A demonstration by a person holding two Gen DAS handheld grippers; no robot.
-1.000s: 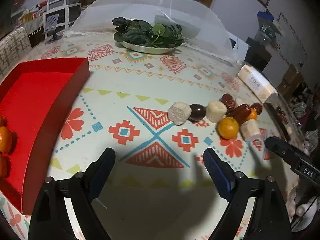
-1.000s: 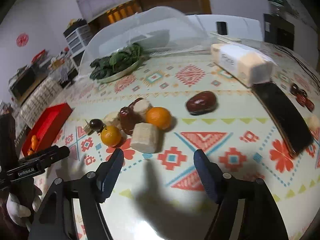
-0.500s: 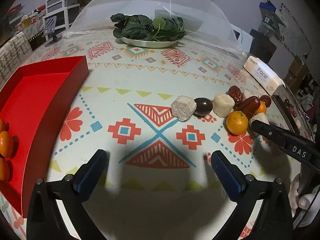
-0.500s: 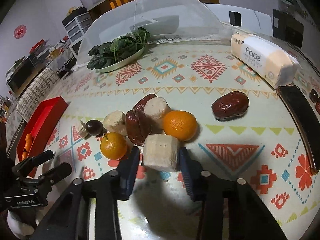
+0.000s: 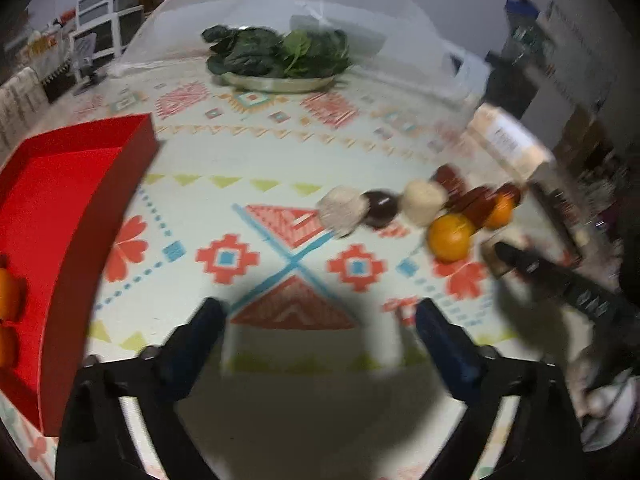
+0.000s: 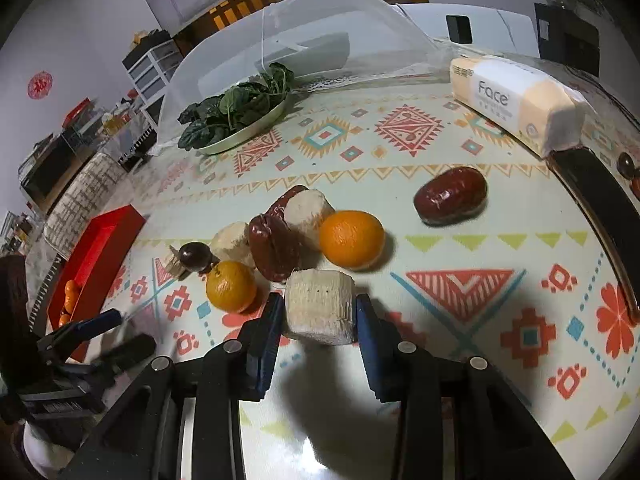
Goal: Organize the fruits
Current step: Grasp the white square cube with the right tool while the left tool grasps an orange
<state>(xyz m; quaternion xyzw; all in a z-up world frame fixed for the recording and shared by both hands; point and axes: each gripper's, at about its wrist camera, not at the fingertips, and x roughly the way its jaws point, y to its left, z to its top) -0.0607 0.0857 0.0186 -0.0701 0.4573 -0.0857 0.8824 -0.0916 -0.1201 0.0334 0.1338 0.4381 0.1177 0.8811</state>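
Note:
On the patterned tablecloth lies a cluster of fruit: two oranges (image 6: 352, 239) (image 6: 231, 286), a red date (image 6: 274, 248), a dark round fruit (image 6: 195, 255) and pale chunks (image 6: 306, 212). Another date (image 6: 450, 196) lies apart to the right. My right gripper (image 6: 319, 302) is shut on the nearest pale chunk (image 6: 320, 312), its blue pads pressing both sides. My left gripper (image 5: 319, 312) hovers over bare cloth left of the cluster, its jaws closing with nothing between them. The red tray (image 5: 80, 184) at the left holds small oranges (image 5: 8, 292).
A plate of spinach (image 6: 236, 116) stands at the back before a mesh food cover (image 6: 320, 20). A tissue pack (image 6: 516, 104) and a long black object (image 6: 600, 208) lie along the right side. A hand holds each gripper's handle.
My right gripper moved forward to the cluster and shut its pads on the pale chunk. The left gripper's jaws spread wider, then narrowed; it stayed in place.

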